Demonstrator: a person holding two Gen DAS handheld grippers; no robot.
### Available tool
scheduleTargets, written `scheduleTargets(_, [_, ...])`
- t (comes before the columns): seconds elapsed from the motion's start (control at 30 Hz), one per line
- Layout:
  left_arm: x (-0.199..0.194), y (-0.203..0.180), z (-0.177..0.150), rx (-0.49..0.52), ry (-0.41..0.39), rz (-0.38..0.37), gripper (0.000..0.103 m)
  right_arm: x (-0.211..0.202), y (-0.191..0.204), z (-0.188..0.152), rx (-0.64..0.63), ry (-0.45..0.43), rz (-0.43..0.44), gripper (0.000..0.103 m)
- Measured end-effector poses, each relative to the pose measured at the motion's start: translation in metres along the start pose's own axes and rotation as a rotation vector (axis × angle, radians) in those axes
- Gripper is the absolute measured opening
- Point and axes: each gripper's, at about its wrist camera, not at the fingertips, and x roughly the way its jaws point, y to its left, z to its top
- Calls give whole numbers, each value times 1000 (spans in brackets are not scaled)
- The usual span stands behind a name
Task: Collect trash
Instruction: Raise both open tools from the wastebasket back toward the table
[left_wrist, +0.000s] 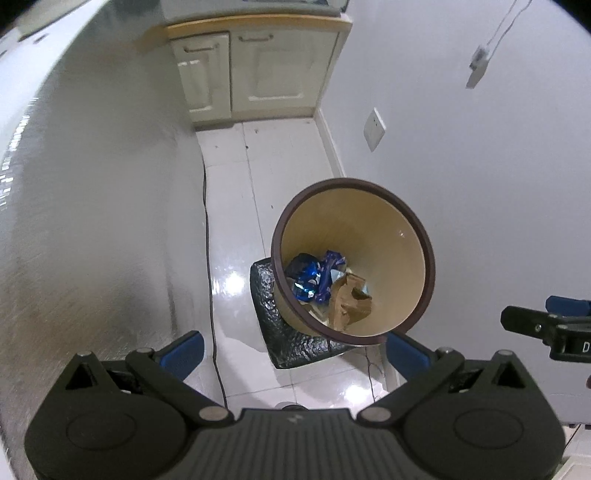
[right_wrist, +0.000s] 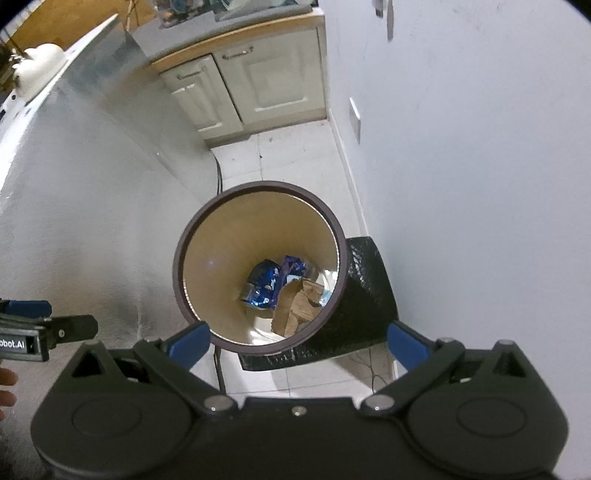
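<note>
A tan round bin with a dark brown rim stands on the white tiled floor. Inside lie crumpled blue wrappers and a crumpled brown paper bag. My left gripper hangs above and in front of the bin, open, with nothing between its blue pads. Directly over the bin my right gripper is open and holds nothing. Each gripper shows at the edge of the other's view.
A black textured bag lies under and beside the bin. A metallic appliance side stands at the left, a white wall at the right, cream cabinets behind. A black cable runs along the floor.
</note>
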Motion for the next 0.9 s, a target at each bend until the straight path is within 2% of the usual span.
scheduleTargets(0.33, [-57,2,-21,-13,-111,12,103,-51,16,-10,-62,-90,-9,103])
scheduleTargets(0.53, [-87,8,-34,-28,-167,-7,103,-82,27,-19,-87,-155,-21,103])
scheduleTargets(0.9, [-158,33,-65,-25,-342,-34,103,-140,61,-43,-100,-289,-22,103])
